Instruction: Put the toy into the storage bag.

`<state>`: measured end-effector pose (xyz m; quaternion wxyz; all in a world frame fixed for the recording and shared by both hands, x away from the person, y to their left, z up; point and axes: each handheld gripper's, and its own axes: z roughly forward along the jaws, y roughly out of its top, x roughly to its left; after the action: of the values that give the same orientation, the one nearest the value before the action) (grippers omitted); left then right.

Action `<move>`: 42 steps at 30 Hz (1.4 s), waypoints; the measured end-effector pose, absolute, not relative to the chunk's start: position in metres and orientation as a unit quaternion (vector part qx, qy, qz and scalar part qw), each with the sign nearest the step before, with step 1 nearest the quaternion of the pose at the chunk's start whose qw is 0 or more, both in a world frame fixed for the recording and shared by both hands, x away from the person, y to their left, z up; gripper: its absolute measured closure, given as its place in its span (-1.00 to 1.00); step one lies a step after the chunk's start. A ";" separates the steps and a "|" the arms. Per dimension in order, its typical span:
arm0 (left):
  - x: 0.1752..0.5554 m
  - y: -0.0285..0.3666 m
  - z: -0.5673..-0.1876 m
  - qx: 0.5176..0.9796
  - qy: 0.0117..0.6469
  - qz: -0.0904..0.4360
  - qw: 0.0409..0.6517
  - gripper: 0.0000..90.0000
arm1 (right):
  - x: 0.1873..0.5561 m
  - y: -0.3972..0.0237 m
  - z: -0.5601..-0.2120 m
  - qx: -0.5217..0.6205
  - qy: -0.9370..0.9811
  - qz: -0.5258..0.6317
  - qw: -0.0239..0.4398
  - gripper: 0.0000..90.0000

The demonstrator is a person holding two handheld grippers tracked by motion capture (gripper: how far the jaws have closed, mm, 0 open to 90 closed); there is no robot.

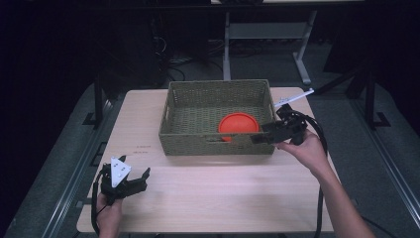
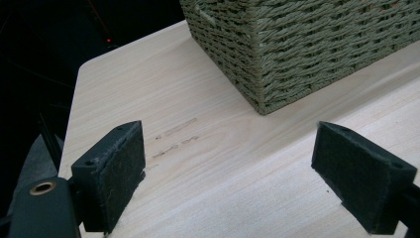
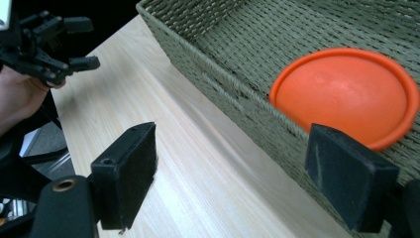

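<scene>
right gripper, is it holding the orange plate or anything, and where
Nothing is held. The right gripper is open at the basket wall, the orange plate lying inside, ungripped.

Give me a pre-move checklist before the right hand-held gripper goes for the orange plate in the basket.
1. Right hand-held gripper open, nothing held: ok.
2. Orange plate lies inside the basket, top unobstructed: ok.
3. Right hand-held gripper lined up on the plate: not ok, one jaw is outside the basket's near wall.
4. Left hand-held gripper open, parked on the table away from the basket: ok.
5. Whether the plate's rim leaves room for a jaw under it: cannot tell.
</scene>
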<state>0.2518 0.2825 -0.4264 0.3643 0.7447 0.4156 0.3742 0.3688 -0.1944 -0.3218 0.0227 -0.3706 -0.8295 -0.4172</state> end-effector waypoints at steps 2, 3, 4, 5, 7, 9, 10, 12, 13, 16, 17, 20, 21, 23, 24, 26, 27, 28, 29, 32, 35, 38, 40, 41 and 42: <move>0.252 0.282 -0.426 0.745 0.415 0.375 0.363 -0.72 | 0.367 -0.196 -0.324 -0.373 -0.828 -0.419 0.026 -0.57; 0.251 0.282 -0.426 0.745 0.415 0.375 0.363 -0.72 | 0.366 -0.197 -0.326 -0.372 -0.829 -0.417 0.026 -0.57; 0.251 0.282 -0.426 0.745 0.415 0.375 0.363 -0.72 | 0.365 -0.198 -0.327 -0.373 -0.829 -0.415 0.027 -0.57; 0.251 0.282 -0.426 0.746 0.415 0.375 0.362 -0.72 | 0.364 -0.199 -0.328 -0.372 -0.830 -0.415 0.026 -0.57; 0.251 0.282 -0.426 0.746 0.415 0.375 0.362 -0.72 | 0.362 -0.201 -0.331 -0.372 -0.831 -0.413 0.028 -0.57; 0.252 0.282 -0.426 0.745 0.416 0.375 0.363 -0.72 | 0.360 -0.202 -0.333 -0.373 -0.831 -0.412 0.028 -0.57; 0.252 0.282 -0.426 0.745 0.416 0.374 0.363 -0.72 | 0.359 -0.204 -0.334 -0.373 -0.832 -0.410 0.028 -0.57; 0.252 0.282 -0.426 0.745 0.416 0.375 0.363 -0.72 | 0.357 -0.205 -0.337 -0.375 -0.829 -0.414 0.031 -0.57; 0.252 0.282 -0.426 0.746 0.416 0.375 0.362 -0.72 | 0.356 -0.206 -0.338 -0.376 -0.829 -0.413 0.032 -0.57; 0.252 0.282 -0.426 0.745 0.416 0.375 0.362 -0.72 | 0.354 -0.208 -0.343 -0.378 -0.827 -0.414 0.036 -0.57; 0.252 0.282 -0.426 0.745 0.416 0.375 0.362 -0.72 | 0.353 -0.209 -0.344 -0.378 -0.827 -0.414 0.040 -0.57; 0.252 0.281 -0.427 0.745 0.415 0.374 0.364 -0.72 | 0.350 -0.211 -0.349 -0.378 -0.827 -0.414 0.041 -0.57; 0.252 0.281 -0.427 0.746 0.415 0.374 0.363 -0.72 | 0.348 -0.212 -0.352 -0.380 -0.826 -0.413 0.044 -0.57; 0.252 0.281 -0.427 0.746 0.415 0.373 0.363 -0.72 | 0.347 -0.213 -0.356 -0.382 -0.826 -0.413 0.047 -0.57; 0.251 0.281 -0.427 0.747 0.415 0.374 0.362 -0.72 | 0.346 -0.214 -0.358 -0.383 -0.825 -0.413 0.048 -0.57; 0.252 0.281 -0.427 0.747 0.415 0.373 0.362 -0.72 | 0.343 -0.216 -0.362 -0.385 -0.823 -0.415 0.053 -0.57; 0.252 0.281 -0.427 0.748 0.413 0.374 0.360 -0.72 | 0.342 -0.218 -0.364 -0.385 -0.821 -0.419 0.055 -0.57; 0.252 0.281 -0.427 0.750 0.413 0.373 0.358 -0.72 | 0.341 -0.218 -0.366 -0.386 -0.819 -0.420 0.055 -0.57; 0.251 0.280 -0.427 0.749 0.415 0.372 0.359 -0.72 | 0.340 -0.219 -0.367 -0.388 -0.819 -0.420 0.056 -0.57; 0.252 0.280 -0.427 0.748 0.414 0.373 0.361 -0.72 | 0.338 -0.220 -0.373 -0.390 -0.818 -0.419 0.058 -0.57; 0.252 0.280 -0.427 0.747 0.414 0.373 0.361 -0.72 | 0.336 -0.222 -0.377 -0.392 -0.817 -0.418 0.057 -0.57; 0.252 0.281 -0.427 0.747 0.415 0.374 0.362 -0.72 | 0.334 -0.225 -0.382 -0.395 -0.817 -0.416 0.058 -0.57; 0.252 0.281 -0.427 0.747 0.414 0.374 0.362 -0.72 | 0.332 -0.228 -0.384 -0.399 -0.815 -0.416 0.059 -0.57; 0.252 0.280 -0.427 0.747 0.414 0.373 0.361 -0.72 | 0.331 -0.229 -0.385 -0.399 -0.815 -0.416 0.057 -0.57; 0.252 0.280 -0.427 0.747 0.414 0.374 0.362 -0.72 | 0.330 -0.231 -0.387 -0.401 -0.814 -0.417 0.057 -0.57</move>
<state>0.2518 0.2804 -0.4273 0.3620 0.7467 0.4140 0.3742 0.3303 -0.2311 -0.3866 0.0567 -0.4005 -0.8139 -0.4170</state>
